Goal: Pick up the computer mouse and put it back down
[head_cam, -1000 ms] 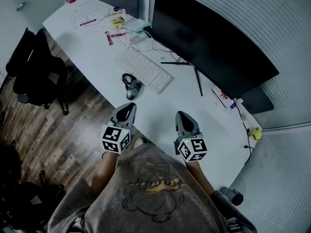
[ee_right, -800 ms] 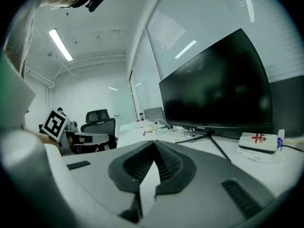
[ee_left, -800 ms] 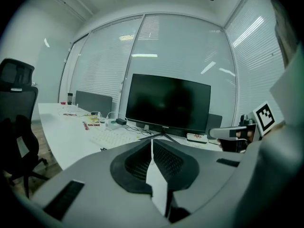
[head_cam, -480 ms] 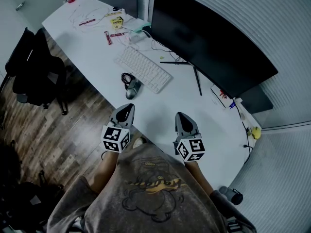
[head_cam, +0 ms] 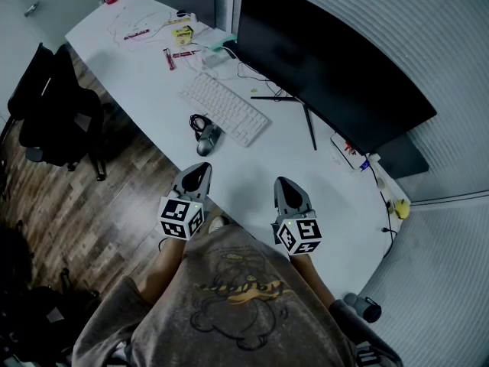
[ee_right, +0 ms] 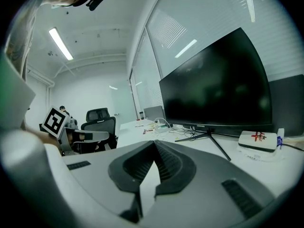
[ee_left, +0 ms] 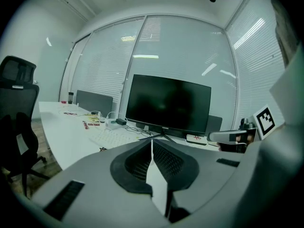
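1. The dark grey computer mouse (head_cam: 208,138) lies left of centre in the head view, just beside the white keyboard (head_cam: 226,109).
2. The left gripper (head_cam: 199,173) and right gripper (head_cam: 286,188) hang short of it, jaws pressed together and empty — reaching in like that would likely shove it.
3. Its coiled black cable (head_cam: 199,121) may snag a lift.

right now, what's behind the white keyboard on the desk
Behind the white keyboard stands a large black monitor on thin black stand legs, with loose dark cables on the white desk. The screen overhangs the desk strip beneath it, so anything there is covered.
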The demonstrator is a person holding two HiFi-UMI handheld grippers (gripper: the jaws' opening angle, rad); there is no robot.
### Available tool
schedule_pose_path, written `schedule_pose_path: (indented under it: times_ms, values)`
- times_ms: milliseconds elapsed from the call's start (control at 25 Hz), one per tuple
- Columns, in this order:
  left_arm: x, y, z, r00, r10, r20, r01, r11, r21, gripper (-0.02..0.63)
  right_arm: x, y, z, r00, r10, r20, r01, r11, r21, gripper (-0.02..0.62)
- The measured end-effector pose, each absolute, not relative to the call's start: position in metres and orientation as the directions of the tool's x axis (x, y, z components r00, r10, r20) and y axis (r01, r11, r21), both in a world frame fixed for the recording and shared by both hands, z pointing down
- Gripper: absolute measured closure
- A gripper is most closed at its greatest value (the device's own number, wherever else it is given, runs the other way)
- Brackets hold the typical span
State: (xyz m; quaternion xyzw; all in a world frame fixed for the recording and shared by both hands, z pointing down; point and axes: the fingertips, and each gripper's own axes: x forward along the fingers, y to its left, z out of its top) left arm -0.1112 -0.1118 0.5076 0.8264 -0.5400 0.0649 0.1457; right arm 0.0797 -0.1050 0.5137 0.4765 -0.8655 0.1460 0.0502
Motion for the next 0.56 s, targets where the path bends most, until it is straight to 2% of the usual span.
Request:
schedule_pose_path:
  times_ms: [560]
  values:
    - [-0.114, -0.112, 0.496, 0.404, -0.885, 0.234, -0.912, -0.370, 0.175, 0.580, 0.085, -0.106, 0.508, -0.536, -0.819, 0.204, -0.841, 0.498, -0.212, 0.591]
